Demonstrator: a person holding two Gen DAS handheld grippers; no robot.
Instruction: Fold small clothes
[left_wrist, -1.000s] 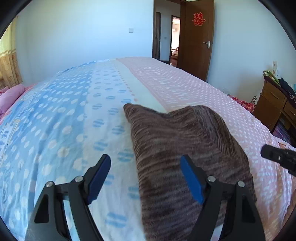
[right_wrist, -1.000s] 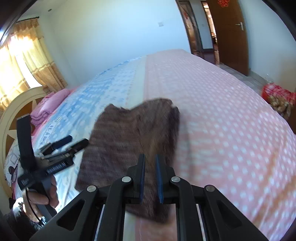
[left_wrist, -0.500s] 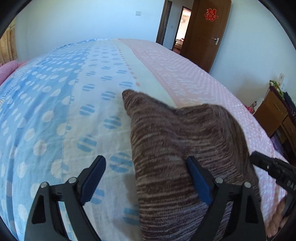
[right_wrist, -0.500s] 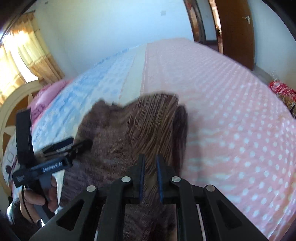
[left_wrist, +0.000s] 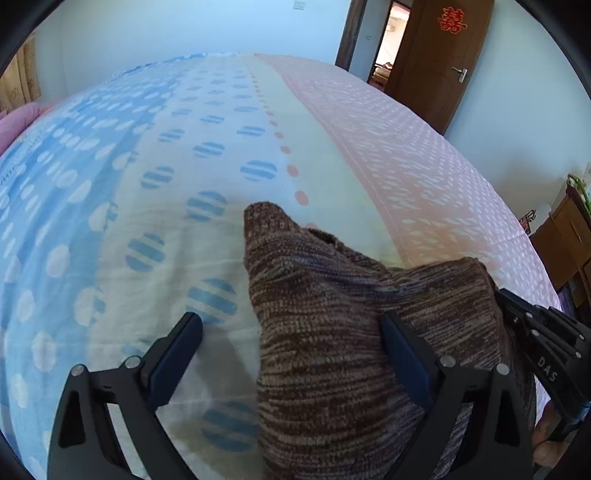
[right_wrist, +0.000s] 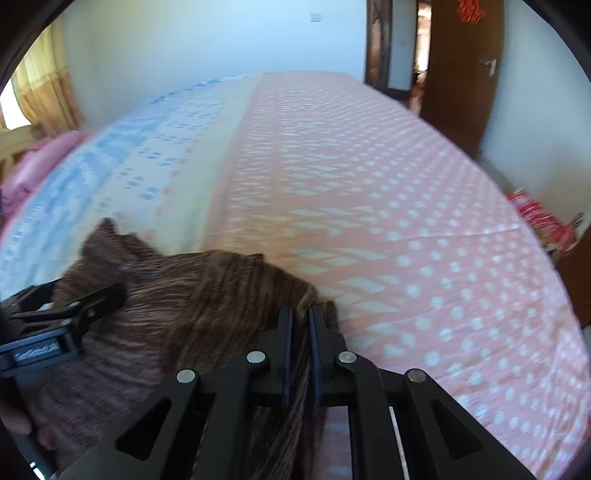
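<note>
A brown striped knit garment (left_wrist: 332, 332) lies bunched on the bed, one corner pointing away from me. My left gripper (left_wrist: 290, 321) hovers low over its left edge with jaws opening wide; the right finger rests over the knit, the left over bare sheet, and neither pad presses. In the right wrist view the garment (right_wrist: 184, 302) fills the lower left. There my right gripper (right_wrist: 300, 312) is at its right edge, the jaws closing to a narrow slit with a fold of brown fabric pinched between them. Each gripper shows in the other's view: right gripper (left_wrist: 535, 332), left gripper (right_wrist: 74, 314).
The bed cover (left_wrist: 221, 147) is blue-dotted on the left, cream in the middle and pink-dotted on the right (right_wrist: 369, 184). A pink pillow (right_wrist: 37, 166) lies far left. A wooden cabinet (left_wrist: 569, 240), a brown door (left_wrist: 443, 55) and a red bag (right_wrist: 535, 218) stand beyond the bed's right side.
Both grippers have come forward and lower over the bed. The left jaws have spread wider. The garment's far edge has been drawn in and bunched, and the right gripper now sits closer to the left.
</note>
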